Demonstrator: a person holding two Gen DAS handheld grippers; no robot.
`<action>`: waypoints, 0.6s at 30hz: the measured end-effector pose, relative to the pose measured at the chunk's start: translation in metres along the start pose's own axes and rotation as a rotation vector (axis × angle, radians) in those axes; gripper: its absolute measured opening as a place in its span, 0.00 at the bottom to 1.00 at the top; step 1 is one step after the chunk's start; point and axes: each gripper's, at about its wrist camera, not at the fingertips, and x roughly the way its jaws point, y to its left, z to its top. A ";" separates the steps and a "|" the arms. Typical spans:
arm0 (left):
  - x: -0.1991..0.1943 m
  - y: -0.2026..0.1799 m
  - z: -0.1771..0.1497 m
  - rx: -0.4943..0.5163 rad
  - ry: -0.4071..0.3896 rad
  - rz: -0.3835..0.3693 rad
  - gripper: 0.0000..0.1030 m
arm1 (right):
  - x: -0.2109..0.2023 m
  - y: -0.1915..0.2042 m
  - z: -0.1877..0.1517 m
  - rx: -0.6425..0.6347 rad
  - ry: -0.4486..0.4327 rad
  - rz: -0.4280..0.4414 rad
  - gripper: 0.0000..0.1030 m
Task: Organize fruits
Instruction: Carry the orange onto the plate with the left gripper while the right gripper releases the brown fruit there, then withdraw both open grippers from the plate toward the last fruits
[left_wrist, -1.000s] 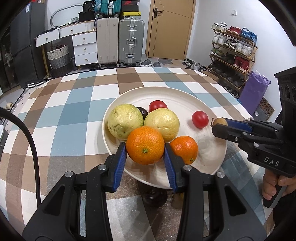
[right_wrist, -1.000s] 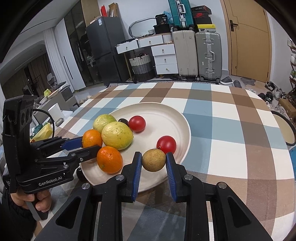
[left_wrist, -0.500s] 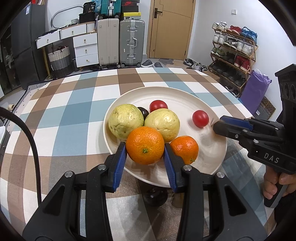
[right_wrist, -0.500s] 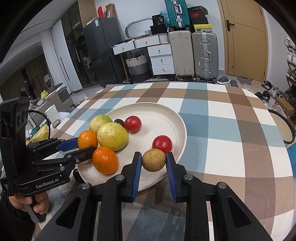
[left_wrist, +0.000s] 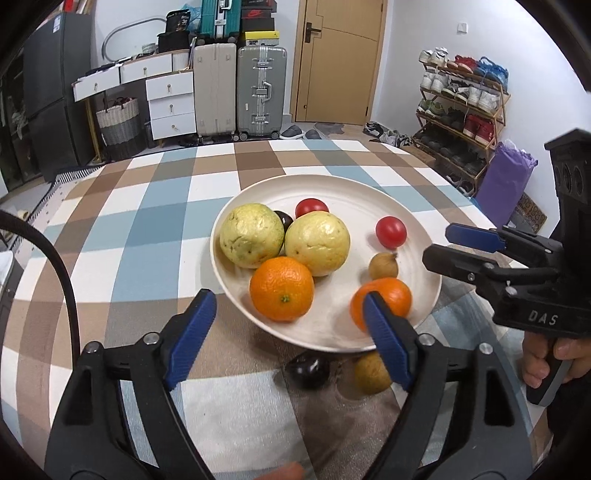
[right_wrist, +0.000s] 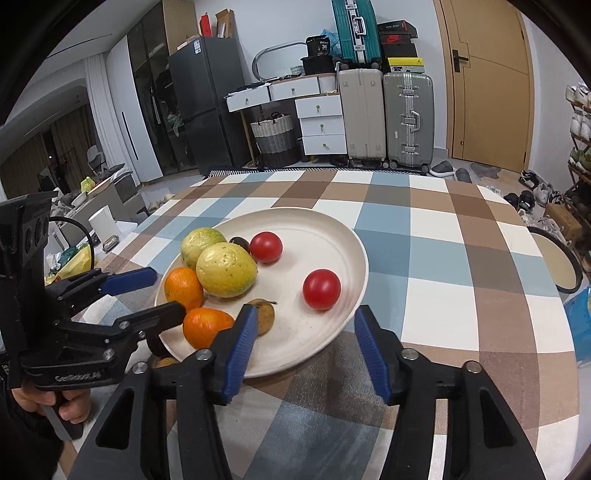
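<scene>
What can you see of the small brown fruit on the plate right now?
The small brown fruit is round, dull tan-brown, rough-looking, with a short dark stem stub on top. It lies free on the cream plate, between a red tomato and the smaller orange. In the right wrist view the right gripper is open, one finger partly covering the fruit. Whether it touches the orange is unclear.

A lived-in home. Beyond the gripper, past a checkered-cloth desk (left_wrist: 155, 229), stand two suitcases (left_wrist: 240, 90), white drawers (left_wrist: 171, 103), a woven basket (left_wrist: 120, 123) and a wooden door (left_wrist: 340, 61). A full shoe rack (left_wrist: 458, 107) lines the right wall; a dark fridge (right_wrist: 207, 99) stands far left.
</scene>
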 end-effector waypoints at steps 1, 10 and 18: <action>-0.002 0.001 -0.001 -0.006 -0.002 0.005 0.78 | -0.002 0.000 -0.001 0.000 -0.006 0.001 0.66; -0.022 0.001 -0.013 0.001 -0.019 0.042 0.99 | -0.007 0.005 -0.004 -0.013 -0.012 0.000 0.92; -0.035 0.005 -0.024 0.006 -0.020 0.069 0.99 | -0.009 0.013 -0.009 -0.034 0.007 -0.007 0.97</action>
